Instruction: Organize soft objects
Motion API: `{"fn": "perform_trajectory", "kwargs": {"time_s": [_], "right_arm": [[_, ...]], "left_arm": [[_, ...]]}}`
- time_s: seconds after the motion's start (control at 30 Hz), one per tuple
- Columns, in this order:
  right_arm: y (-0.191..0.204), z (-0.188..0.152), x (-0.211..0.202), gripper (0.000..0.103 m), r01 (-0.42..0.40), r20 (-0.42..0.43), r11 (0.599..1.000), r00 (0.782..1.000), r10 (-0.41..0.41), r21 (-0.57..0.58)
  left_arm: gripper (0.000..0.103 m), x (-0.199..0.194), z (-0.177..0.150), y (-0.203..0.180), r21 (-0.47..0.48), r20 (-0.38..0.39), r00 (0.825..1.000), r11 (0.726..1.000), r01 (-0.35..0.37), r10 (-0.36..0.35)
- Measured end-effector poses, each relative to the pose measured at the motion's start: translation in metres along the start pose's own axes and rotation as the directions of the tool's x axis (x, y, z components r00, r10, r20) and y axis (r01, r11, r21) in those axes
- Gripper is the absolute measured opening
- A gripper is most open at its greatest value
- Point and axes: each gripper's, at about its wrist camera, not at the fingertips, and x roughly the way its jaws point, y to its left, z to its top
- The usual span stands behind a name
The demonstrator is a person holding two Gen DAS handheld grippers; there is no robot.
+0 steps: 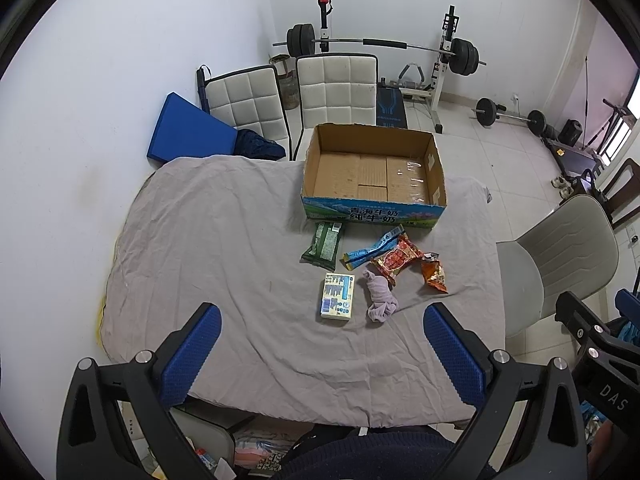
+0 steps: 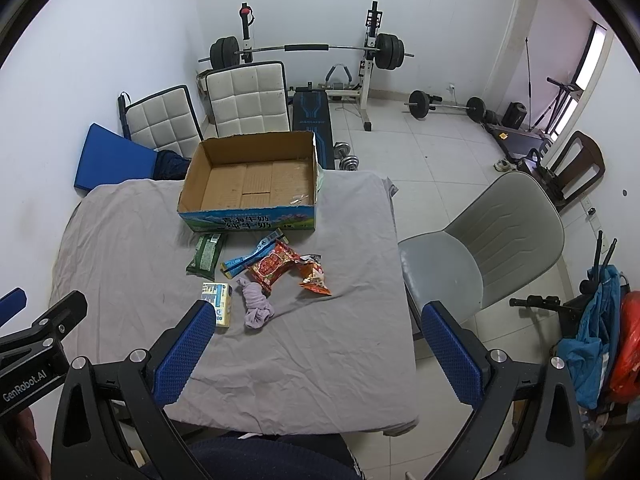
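Note:
An empty cardboard box (image 1: 374, 172) (image 2: 252, 180) stands at the far side of the cloth-covered table (image 1: 200, 240) (image 2: 320, 340). In front of it lie a green packet (image 1: 325, 243) (image 2: 207, 254), a blue stick packet (image 1: 374, 248) (image 2: 252, 256), a red snack bag (image 1: 396, 260) (image 2: 272, 266), an orange snack bag (image 1: 434, 274) (image 2: 316, 276), a small white carton (image 1: 337, 297) (image 2: 220, 304) and a crumpled lilac cloth (image 1: 381, 297) (image 2: 257, 307). My left gripper (image 1: 322, 320) and right gripper (image 2: 316, 318) are both open and empty, held above the table's near edge.
Two white padded chairs (image 1: 336, 88) (image 2: 248, 98) stand behind the table, a grey chair (image 1: 560, 256) (image 2: 480, 248) at its right. A blue mat (image 1: 188, 128) leans at the left wall. A barbell rack (image 1: 380, 44) and weights fill the back of the room.

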Motion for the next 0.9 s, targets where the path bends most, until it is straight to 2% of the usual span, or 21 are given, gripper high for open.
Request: {"fn": "perform_trajectory", "kwargs": {"time_s": [0.5, 0.9], "right_arm": [[-0.001, 0.005, -0.020, 0.103, 0.009, 0.035, 1.000, 0.999, -0.009, 0.005], [-0.003, 0.005, -0.022, 0.103, 0.016, 0.043, 1.000, 0.999, -0.016, 0.007]], "left_arm": [[0.103, -0.010, 0.005, 0.001, 0.004, 0.037, 0.999, 1.000, -0.003, 0.003], [0.103, -0.010, 0.005, 0.000, 0.007, 0.035, 0.999, 1.000, -0.001, 0.001]]}}
